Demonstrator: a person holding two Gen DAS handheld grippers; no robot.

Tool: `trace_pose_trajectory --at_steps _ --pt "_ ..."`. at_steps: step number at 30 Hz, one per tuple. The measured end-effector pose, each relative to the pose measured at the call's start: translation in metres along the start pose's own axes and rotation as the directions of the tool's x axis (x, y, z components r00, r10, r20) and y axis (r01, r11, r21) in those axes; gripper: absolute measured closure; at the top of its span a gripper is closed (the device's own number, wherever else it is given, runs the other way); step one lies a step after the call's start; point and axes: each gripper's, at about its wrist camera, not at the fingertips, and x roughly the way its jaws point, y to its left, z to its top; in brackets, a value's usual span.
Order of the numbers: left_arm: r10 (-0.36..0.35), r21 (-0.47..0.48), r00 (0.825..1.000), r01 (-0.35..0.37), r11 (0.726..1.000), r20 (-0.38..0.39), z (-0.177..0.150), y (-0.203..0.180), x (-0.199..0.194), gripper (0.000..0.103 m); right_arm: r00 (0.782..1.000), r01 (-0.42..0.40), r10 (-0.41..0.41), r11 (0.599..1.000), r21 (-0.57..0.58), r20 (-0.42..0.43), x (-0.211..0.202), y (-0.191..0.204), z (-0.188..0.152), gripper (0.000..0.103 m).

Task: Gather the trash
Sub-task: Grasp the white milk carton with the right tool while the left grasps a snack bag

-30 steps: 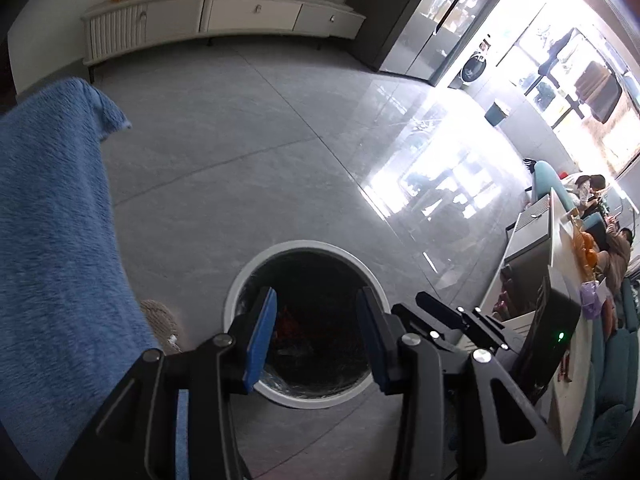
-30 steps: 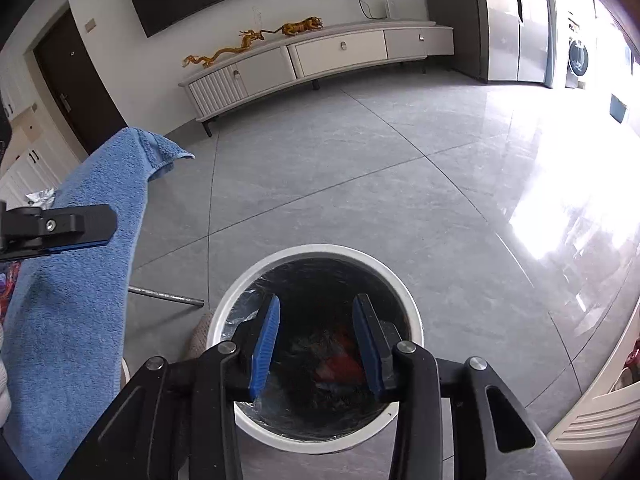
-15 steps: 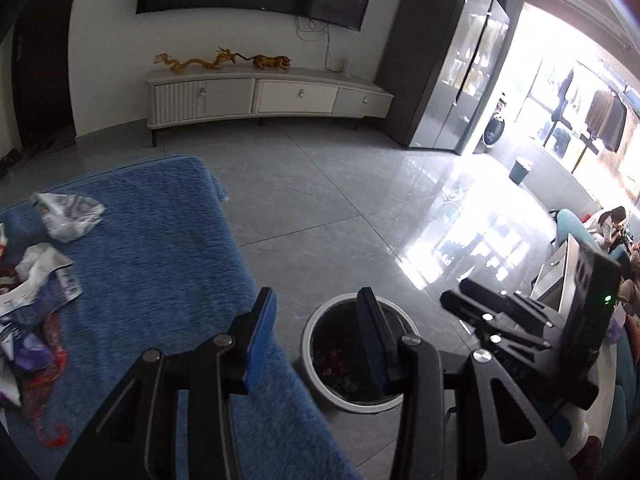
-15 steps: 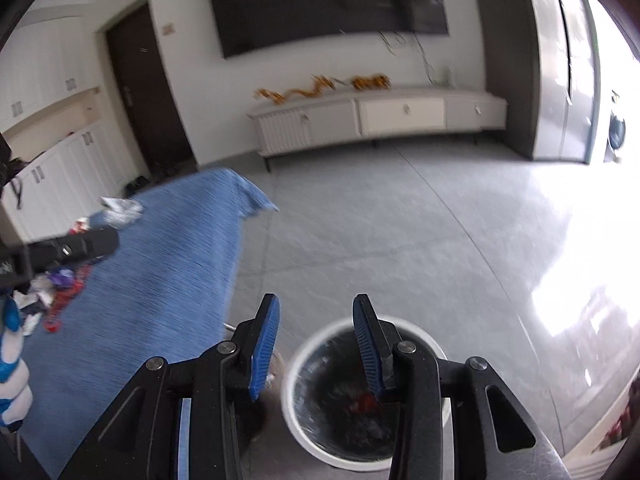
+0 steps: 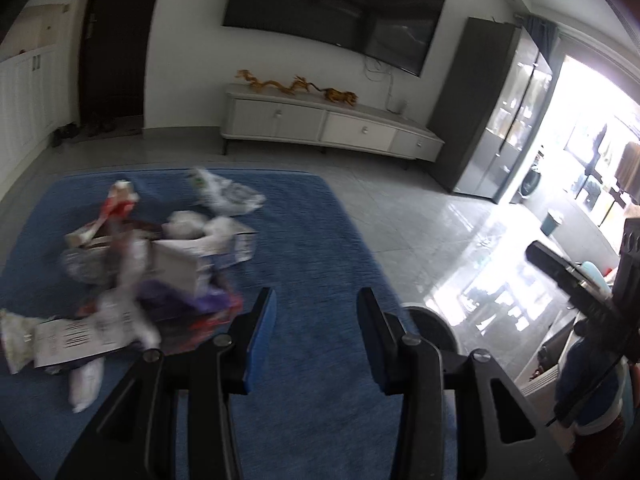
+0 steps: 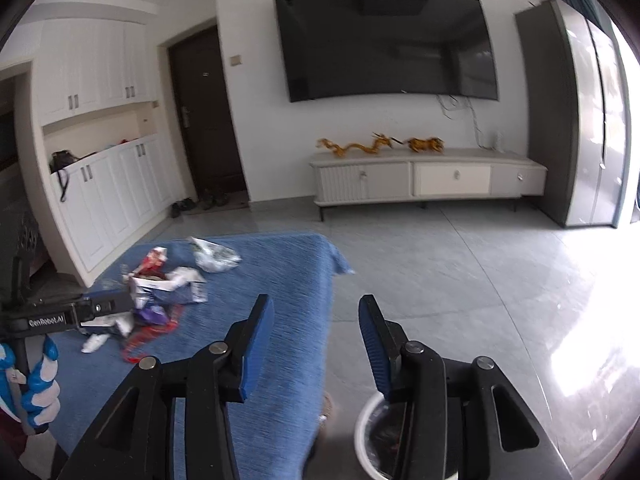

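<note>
wall TV (image 6: 386, 42), white sideboard (image 6: 428, 178), dark door (image 6: 204, 116)

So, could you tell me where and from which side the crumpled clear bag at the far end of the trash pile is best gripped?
Probably grip the clear bag at its raised crumpled middle, coming from above with the left gripper. It lies apart from the pile on the blue cloth, so open jaws could straddle the bunched folds.

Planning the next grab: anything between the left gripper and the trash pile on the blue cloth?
Nothing visible. The left gripper, open and empty, faces the trash pile across bare blue cloth. The bin sits beside the table.
</note>
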Motion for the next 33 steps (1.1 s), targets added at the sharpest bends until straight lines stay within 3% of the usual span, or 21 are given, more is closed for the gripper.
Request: trace_pose_trajectory --at_steps 3,5,7,14,18,27,33 --pt "0.055 -0.022 0.998 -0.054 0.998 0.013 -0.017 0.048 -0.028 0.062 1.0 -0.025 0.025 0.999 -0.022 0.001 0.004 0.028 0.008 0.056" --pt "0.099 -0.04 0.995 -0.098 0.994 0.022 -0.03 0.085 -0.047 0.056 0.999 -0.049 0.048 0.998 -0.034 -0.006 0.011 0.051 0.013 0.053" --pt "0.138 -0.061 0.99 -0.136 0.989 0.03 -0.04 0.113 -0.061 0.055 0.996 -0.085 0.084 0.995 -0.043 -0.025 0.023 0.076 0.016 0.047" --pt "0.252 -0.25 0.968 -0.239 0.938 0.021 -0.077 0.224 -0.09 0.054 0.971 -0.194 0.182 0.979 -0.064 -0.155 0.077 0.149 0.012 0.039" --pt "0.254 -0.311 0.967 -0.243 0.919 -0.003 -0.086 0.262 -0.085 0.054 0.957 -0.224 0.208 0.973 -0.057 -0.201 0.112 0.179 0.011 0.032" --pt "0.139 -0.345 0.99 -0.142 0.928 -0.031 -0.076 0.288 -0.052 0.054 0.925 -0.182 0.211 0.976 0.118 -0.317 0.191 0.183 0.032 0.032" --pt "0.11 -0.354 0.992 -0.124 0.927 -0.059 -0.079 0.296 -0.034 0.054 0.867 -0.119 0.213 0.966 0.229 -0.45 0.248 0.18 0.031 0.032"
